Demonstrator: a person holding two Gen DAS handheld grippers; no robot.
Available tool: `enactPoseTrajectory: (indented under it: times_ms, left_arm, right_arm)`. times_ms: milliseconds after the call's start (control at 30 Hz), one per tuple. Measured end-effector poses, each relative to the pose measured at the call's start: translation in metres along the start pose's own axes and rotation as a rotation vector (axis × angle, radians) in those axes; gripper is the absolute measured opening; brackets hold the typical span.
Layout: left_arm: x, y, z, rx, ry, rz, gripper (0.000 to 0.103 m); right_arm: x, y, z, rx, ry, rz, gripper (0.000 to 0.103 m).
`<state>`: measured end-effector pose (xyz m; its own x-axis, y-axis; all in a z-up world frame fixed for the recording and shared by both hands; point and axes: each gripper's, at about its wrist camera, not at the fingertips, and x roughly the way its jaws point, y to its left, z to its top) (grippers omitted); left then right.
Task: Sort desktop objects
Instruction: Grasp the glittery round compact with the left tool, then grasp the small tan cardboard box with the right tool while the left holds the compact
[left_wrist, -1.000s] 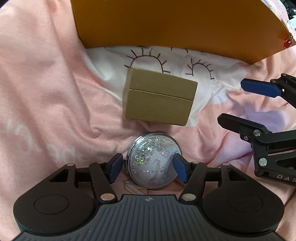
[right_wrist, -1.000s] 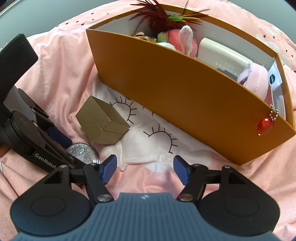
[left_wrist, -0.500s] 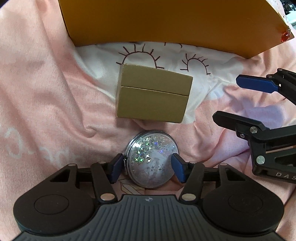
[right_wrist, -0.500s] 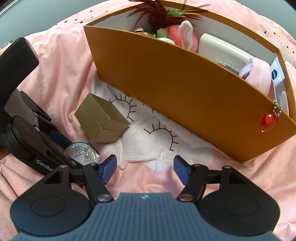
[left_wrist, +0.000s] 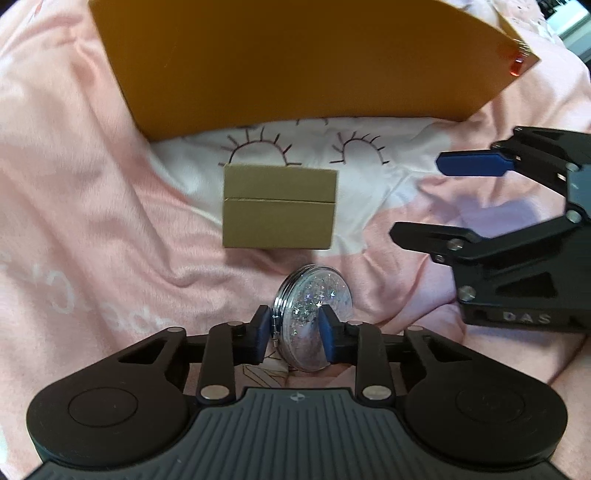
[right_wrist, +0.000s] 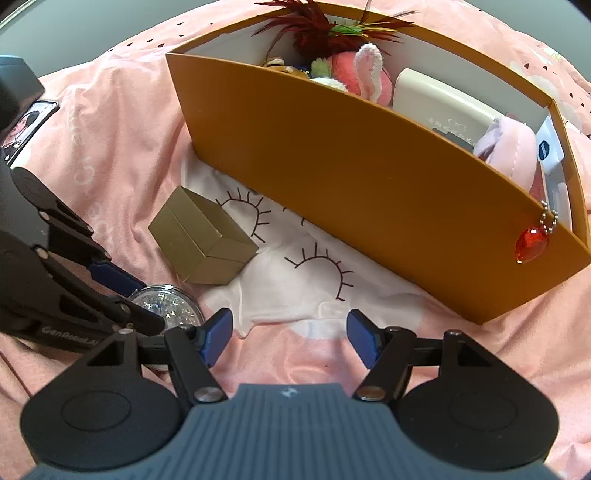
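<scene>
A round glitter compact (left_wrist: 314, 306) stands tilted on edge between the blue pads of my left gripper (left_wrist: 294, 325), whose jaws are closing and press on both its faces. In the right wrist view the compact (right_wrist: 170, 304) shows just under that gripper's fingers (right_wrist: 114, 275). A gold cardboard box (left_wrist: 279, 210) lies on the pink blanket just beyond it. My right gripper (right_wrist: 290, 339) hangs open over the white eyelash print with nothing between its pads; it also shows at the right of the left wrist view (left_wrist: 417, 197).
A large orange storage box (right_wrist: 369, 177) stands behind, holding plush toys, feathers and a white case. A red gem charm (right_wrist: 532, 240) dangles from its right corner. A phone (right_wrist: 29, 122) lies at the far left on the blanket.
The left jaws have closed in on the compact, which has tipped from lying flat to standing on edge and lifted a little. The right gripper has stayed put.
</scene>
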<state>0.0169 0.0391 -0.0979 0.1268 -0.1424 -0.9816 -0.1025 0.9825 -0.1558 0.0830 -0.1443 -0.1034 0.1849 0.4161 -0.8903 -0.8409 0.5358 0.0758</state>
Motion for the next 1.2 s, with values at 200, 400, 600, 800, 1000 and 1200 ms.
enactPoseTrajectory:
  times_ms: [200, 400, 600, 800, 1000, 1200]
  left_arm:
    - [-0.008, -0.020, 0.008, 0.052, -0.020, -0.014, 0.025]
    - [0.007, -0.032, 0.016, 0.078, -0.023, -0.004, 0.025]
    - [0.023, -0.038, 0.021, 0.091, -0.004, -0.052, 0.025]
    - [0.026, -0.033, 0.020, 0.058, -0.011, -0.092, 0.015]
    - [0.008, -0.015, 0.015, -0.035, -0.062, -0.081, 0.015]
    - [-0.010, 0.005, 0.010, -0.131, -0.099, -0.045, 0.015]
  right_arm:
    - [0.000, 0.000, 0.000, -0.002, 0.000, 0.001, 0.070]
    - [0.000, -0.002, 0.000, -0.001, 0.002, 0.002, 0.070]
    - [0.001, -0.003, -0.001, -0.002, 0.004, 0.002, 0.071]
    - [0.001, -0.003, -0.002, -0.004, 0.000, 0.014, 0.070]
    - [-0.006, 0.007, 0.002, -0.082, -0.034, 0.079, 0.060]
    - [-0.009, 0.027, 0.012, -0.247, -0.067, 0.111, 0.060]
